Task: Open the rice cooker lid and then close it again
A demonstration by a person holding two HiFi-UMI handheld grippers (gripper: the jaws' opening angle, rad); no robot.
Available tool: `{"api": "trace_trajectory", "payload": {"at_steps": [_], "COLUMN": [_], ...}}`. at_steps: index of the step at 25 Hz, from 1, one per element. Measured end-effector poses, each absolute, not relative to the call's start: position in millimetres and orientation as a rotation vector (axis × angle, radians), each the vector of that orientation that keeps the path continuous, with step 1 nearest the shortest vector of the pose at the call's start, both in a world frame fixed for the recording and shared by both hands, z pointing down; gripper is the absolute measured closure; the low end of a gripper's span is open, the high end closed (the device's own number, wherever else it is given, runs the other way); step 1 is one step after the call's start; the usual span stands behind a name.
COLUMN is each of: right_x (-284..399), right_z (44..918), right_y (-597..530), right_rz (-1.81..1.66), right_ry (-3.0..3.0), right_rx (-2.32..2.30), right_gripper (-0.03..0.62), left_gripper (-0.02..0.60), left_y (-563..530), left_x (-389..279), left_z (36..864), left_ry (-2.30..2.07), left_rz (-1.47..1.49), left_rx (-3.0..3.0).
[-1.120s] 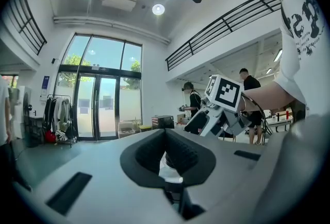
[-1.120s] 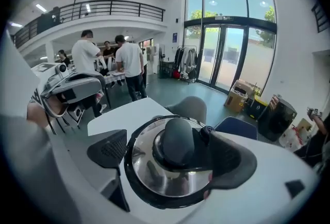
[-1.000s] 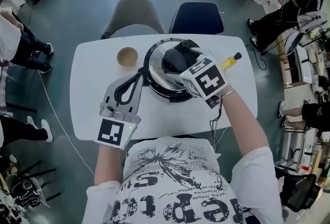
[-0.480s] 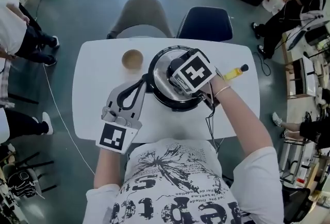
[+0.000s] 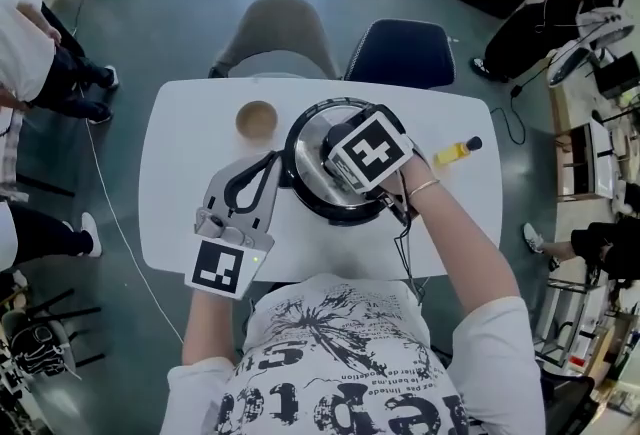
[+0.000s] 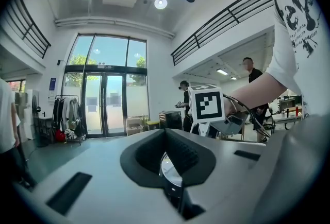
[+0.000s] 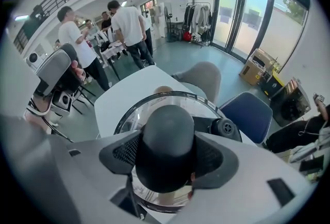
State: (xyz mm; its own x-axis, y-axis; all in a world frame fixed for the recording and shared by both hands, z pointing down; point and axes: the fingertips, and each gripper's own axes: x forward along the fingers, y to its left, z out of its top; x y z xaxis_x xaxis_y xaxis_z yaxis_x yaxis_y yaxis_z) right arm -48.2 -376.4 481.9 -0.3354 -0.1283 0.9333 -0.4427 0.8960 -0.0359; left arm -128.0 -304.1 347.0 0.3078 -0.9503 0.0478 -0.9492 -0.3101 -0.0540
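- Presently my right gripper (image 7: 166, 166), its jaws just closing, clamps the lid knob (image 7: 167, 130) of the rice cooker (image 5: 300, 188).
- Left gripper (image 5: 277, 161) nips the cooker's left side.

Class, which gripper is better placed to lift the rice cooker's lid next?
Right. The right gripper points down over the glass lid. Its jaws have just been closing on the black lid knob, which sits between them. The left gripper lies level at the rice cooker side, away from the knob.

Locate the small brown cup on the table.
Head view: the brown cup stands on the white table, just left of the rice cooker and beyond the left gripper.
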Motion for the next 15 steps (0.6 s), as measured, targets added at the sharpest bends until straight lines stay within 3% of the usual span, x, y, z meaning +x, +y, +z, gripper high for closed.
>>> {"api": "trace_trajectory", "payload": {"at_steps": [15], "right_x": [-43.3], "right_z": [466.8], "right_y": [-382.3], "right_rz": [0.367], "right_ry": [-1.955], "right_rx": [0.482], "right_gripper": [0.295], "left_gripper": [0.568], "left_y": [-286.9], "left_x": [-130.7], "left_z": [331.4], "left_ry": [1.840], "left_rz": [-0.086], "left_rx": [-2.481]}}
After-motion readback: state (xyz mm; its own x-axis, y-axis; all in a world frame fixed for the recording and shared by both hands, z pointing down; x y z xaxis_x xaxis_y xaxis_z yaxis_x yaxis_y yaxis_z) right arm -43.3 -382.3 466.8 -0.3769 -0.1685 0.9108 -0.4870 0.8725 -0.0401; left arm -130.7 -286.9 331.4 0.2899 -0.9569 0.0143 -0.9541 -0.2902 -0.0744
